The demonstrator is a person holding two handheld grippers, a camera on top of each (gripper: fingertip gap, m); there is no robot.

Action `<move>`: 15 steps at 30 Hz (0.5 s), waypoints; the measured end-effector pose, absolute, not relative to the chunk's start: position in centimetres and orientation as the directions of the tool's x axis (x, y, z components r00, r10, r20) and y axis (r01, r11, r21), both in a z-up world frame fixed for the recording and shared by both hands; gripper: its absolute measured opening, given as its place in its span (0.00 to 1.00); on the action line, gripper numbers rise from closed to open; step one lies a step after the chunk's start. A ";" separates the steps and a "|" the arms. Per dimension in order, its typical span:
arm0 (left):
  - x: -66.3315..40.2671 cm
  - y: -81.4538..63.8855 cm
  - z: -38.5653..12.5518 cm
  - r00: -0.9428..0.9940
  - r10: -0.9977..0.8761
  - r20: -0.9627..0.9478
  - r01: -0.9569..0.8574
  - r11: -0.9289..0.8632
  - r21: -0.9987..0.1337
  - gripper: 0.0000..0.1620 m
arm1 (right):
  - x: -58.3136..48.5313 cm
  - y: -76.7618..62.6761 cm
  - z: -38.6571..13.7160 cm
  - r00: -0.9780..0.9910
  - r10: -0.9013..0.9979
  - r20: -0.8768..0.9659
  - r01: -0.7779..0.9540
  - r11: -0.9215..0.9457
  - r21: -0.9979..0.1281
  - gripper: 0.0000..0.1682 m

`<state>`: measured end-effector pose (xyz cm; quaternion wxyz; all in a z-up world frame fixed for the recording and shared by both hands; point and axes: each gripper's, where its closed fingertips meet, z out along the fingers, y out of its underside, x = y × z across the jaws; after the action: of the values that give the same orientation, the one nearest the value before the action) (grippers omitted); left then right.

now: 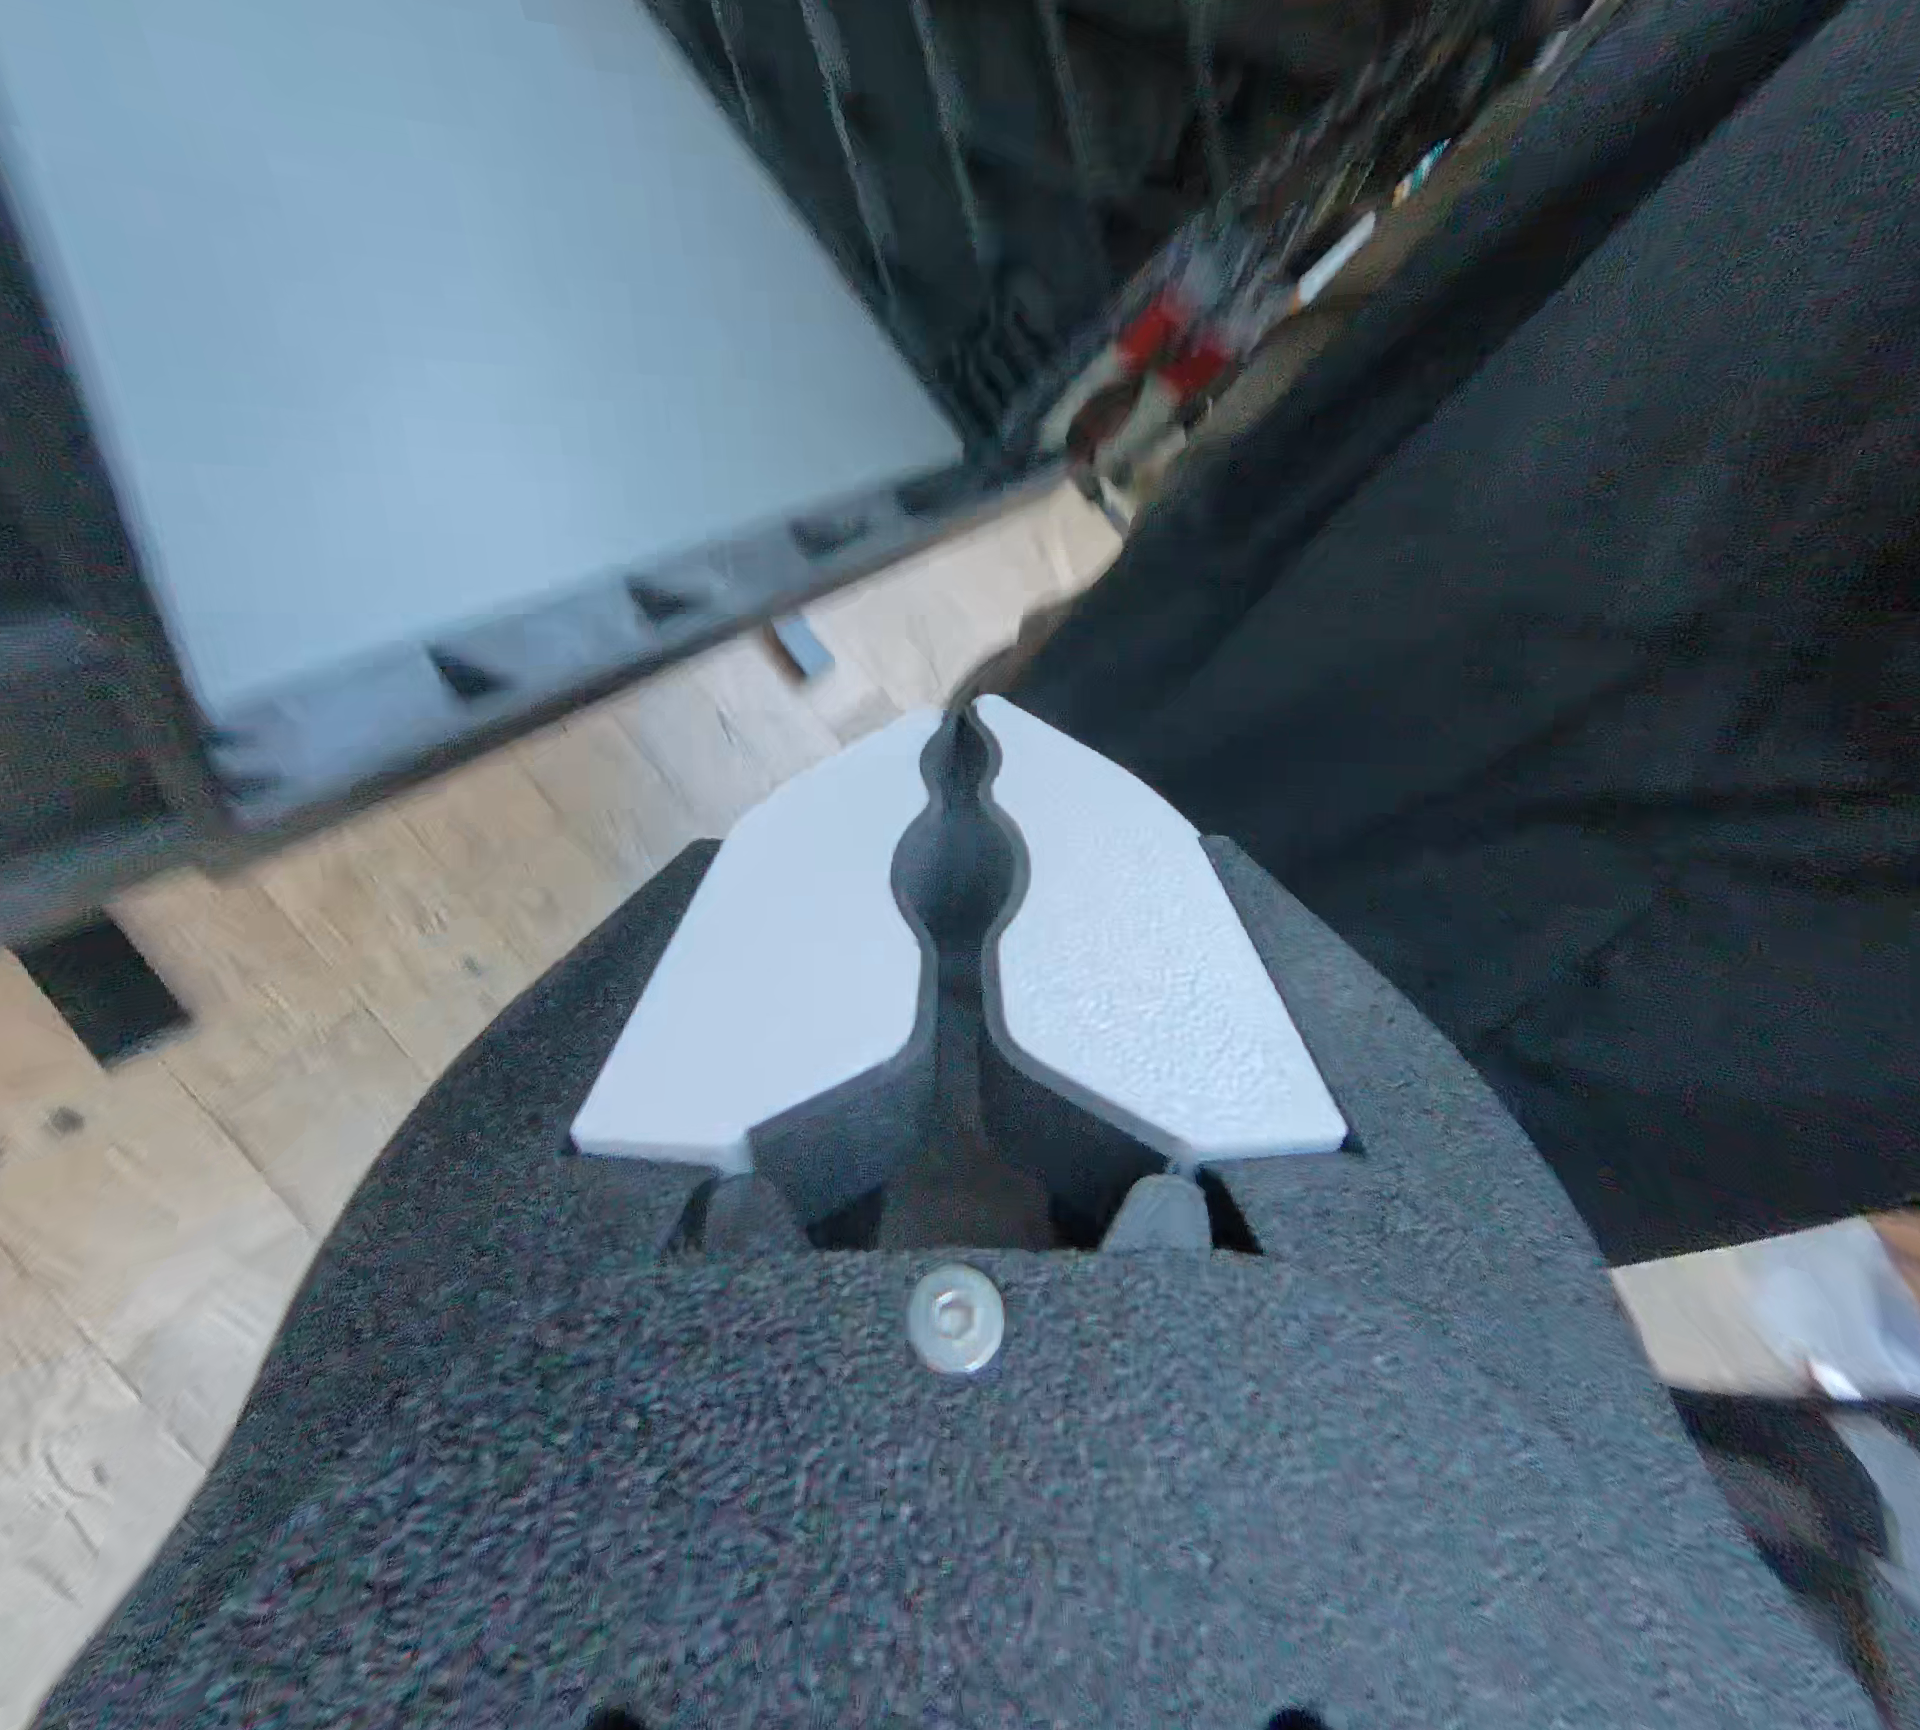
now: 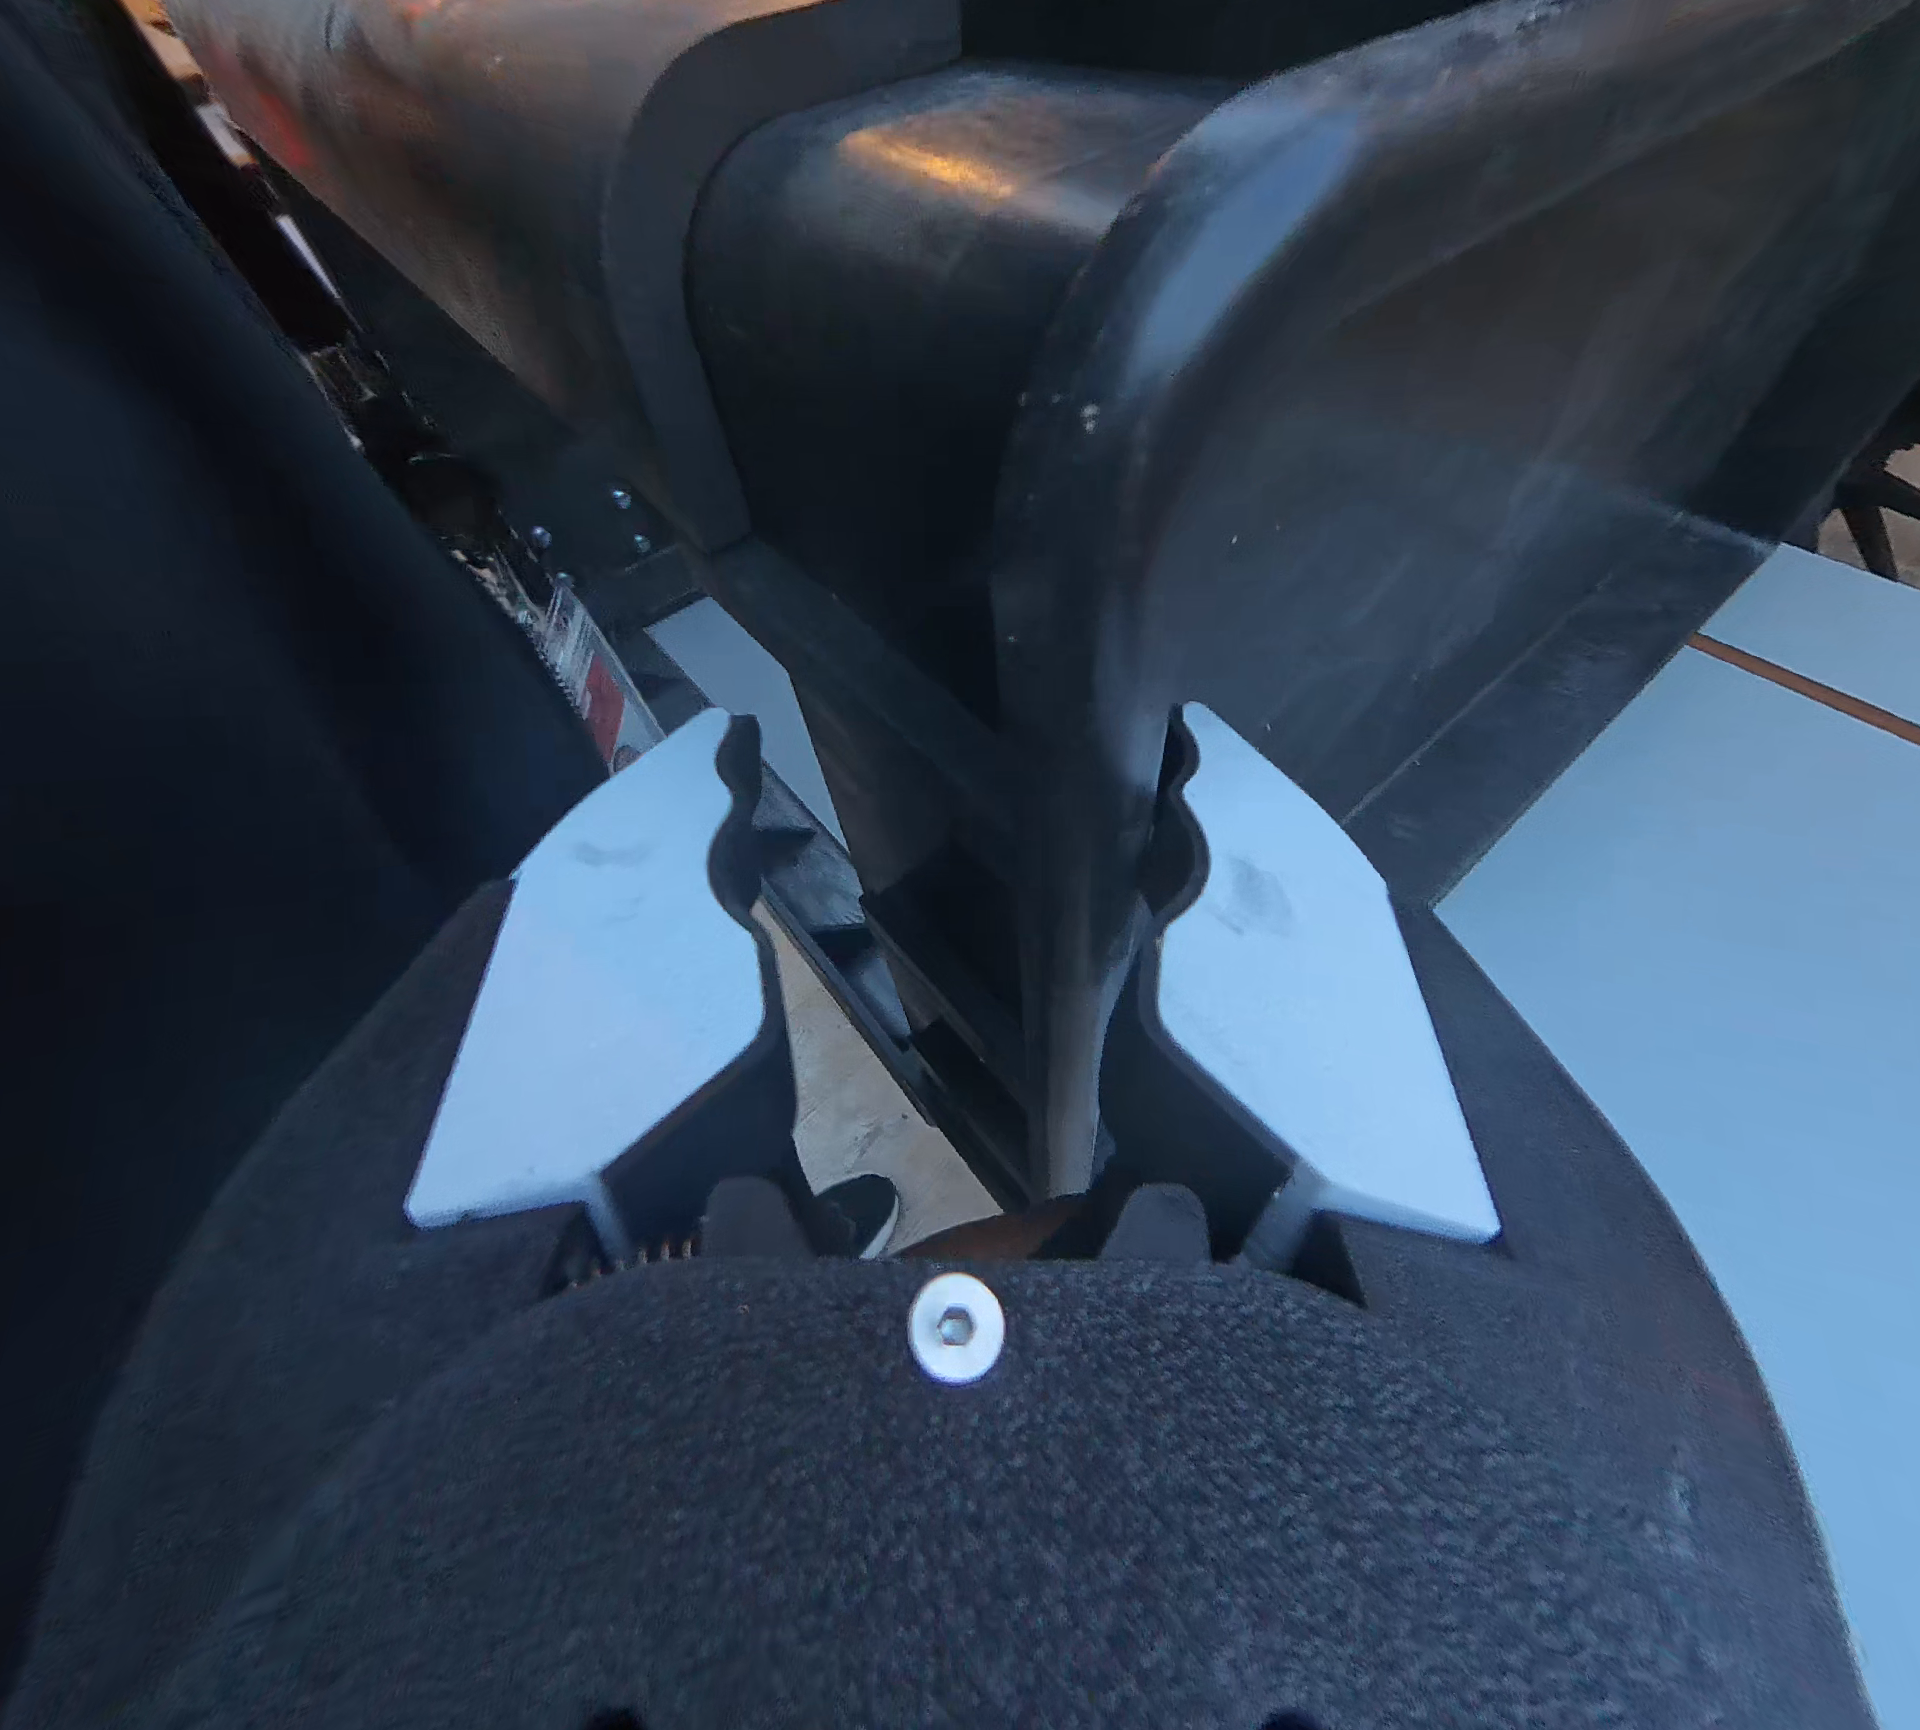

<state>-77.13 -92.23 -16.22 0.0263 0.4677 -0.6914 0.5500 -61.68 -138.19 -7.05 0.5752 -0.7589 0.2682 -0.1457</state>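
In the left wrist view my left gripper (image 1: 966, 716) is shut with nothing between its white fingers (image 1: 800, 953). It points down at a light wooden floor (image 1: 260, 1109), close beside a person's dark trouser leg (image 1: 1558, 693). In the right wrist view my right gripper (image 2: 956, 724) is open around the corner of a large black plastic crate (image 2: 1403, 330). The crate's rim edge lies against the right finger (image 2: 1299, 1005). The left finger (image 2: 603, 1005) stands apart from the crate.
A white tabletop (image 1: 416, 226) with a dark frame is upper left, and it also shows under the crate (image 2: 1662, 1005). A dark square opening (image 1: 104, 989) sits in the floor. Blurred red items (image 1: 1174, 340) lie farther off. Dark clothing (image 2: 156, 589) fills the left side; a shoe (image 2: 862, 1207) shows below. There is about 50 centimeters between the tips of the two grippers.
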 end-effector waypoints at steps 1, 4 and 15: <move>-76.4 -91.7 -11.9 -0.585 -0.621 0.522 -0.612 -0.085 -0.787 0.00 | -61.7 -138.0 -6.9 0.820 -0.564 -0.097 -0.237 -0.182 -0.954 0.45; -72.4 -94.4 2.8 -0.776 -0.506 0.376 -0.377 -0.107 -0.920 0.00 | -61.4 -137.3 -6.3 0.835 -0.538 -0.113 -0.222 -0.142 -0.965 0.46; -51.2 -116.7 6.1 -0.880 -0.049 0.473 -0.452 0.391 -0.801 0.17 | -60.9 -137.3 -6.0 0.809 -0.578 -0.109 -0.197 -0.091 -0.976 0.43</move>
<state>-51.24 -116.68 6.09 0.1904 0.1544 -0.8121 0.5296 -60.87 -137.28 -5.98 0.6185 -0.7224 0.2682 -0.1540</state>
